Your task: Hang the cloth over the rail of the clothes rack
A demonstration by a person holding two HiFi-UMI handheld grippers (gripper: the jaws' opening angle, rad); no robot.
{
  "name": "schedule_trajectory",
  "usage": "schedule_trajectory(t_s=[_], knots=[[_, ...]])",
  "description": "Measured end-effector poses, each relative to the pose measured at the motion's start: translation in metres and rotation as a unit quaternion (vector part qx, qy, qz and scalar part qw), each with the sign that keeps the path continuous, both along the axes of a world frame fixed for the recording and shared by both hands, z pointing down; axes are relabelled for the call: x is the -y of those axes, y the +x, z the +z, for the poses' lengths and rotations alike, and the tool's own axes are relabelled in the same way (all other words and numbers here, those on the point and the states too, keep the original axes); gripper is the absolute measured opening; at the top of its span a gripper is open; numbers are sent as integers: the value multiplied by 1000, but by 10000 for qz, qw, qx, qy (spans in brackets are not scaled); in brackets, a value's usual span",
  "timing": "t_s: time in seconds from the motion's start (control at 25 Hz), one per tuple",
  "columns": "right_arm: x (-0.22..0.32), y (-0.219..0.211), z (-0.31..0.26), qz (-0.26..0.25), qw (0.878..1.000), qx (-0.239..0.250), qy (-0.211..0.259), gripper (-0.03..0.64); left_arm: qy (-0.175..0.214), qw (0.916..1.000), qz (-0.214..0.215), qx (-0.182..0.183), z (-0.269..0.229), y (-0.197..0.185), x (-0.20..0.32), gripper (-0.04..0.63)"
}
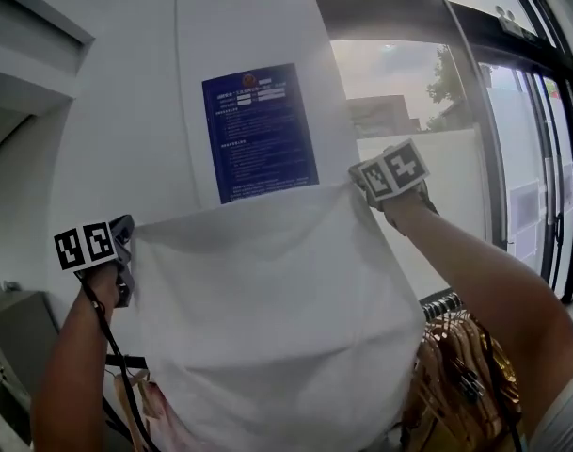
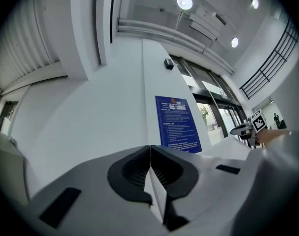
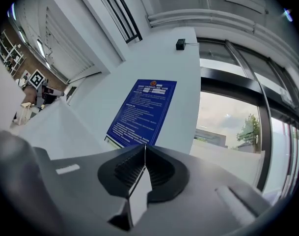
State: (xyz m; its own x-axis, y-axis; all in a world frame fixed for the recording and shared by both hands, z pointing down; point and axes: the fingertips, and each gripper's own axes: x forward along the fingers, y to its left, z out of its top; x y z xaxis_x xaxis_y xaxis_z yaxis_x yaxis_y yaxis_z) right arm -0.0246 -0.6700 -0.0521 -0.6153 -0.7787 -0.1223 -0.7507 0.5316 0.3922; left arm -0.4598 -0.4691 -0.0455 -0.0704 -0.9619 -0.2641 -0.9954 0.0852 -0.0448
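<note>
I hold a white cloth spread wide and lifted high in front of a white wall, hanging as a broad sheet between both grippers. My left gripper is shut on its upper left corner, and a thin fold of the cloth shows between the closed pads of the left gripper. My right gripper is shut on the upper right corner, with the cloth's edge pinched in the right gripper. The rack's rail, crowded with hanger hooks, shows low at the right, below the cloth's top edge.
A blue notice hangs on the white wall behind the cloth. Tan garments on hangers fill the rack at the lower right, and more garments hang at the lower left. Glass doors stand to the right. A grey cabinet is at the far left.
</note>
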Motion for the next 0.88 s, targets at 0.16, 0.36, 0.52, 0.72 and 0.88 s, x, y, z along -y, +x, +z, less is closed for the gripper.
schedule_trajectory(t_s=[0.16,0.36,0.52,0.72,0.88], knots=[[37,-20,13,12,9998,-59,-191,11,-228,9997,-22,51,11,-22,36,9],[75,-37,40,208,9987,-173,-427,11,-524,9984,213,45,31,-42,89,9],[97,-46,58,366,9969,-385,-573,11,-707,9965,437,5,43,-54,121,9],[114,-51,80,460,9943,-655,-710,11,-891,9930,727,-251,64,-60,147,9],[118,-52,85,431,9934,-601,-876,12,-996,9912,813,-307,75,-58,156,11]])
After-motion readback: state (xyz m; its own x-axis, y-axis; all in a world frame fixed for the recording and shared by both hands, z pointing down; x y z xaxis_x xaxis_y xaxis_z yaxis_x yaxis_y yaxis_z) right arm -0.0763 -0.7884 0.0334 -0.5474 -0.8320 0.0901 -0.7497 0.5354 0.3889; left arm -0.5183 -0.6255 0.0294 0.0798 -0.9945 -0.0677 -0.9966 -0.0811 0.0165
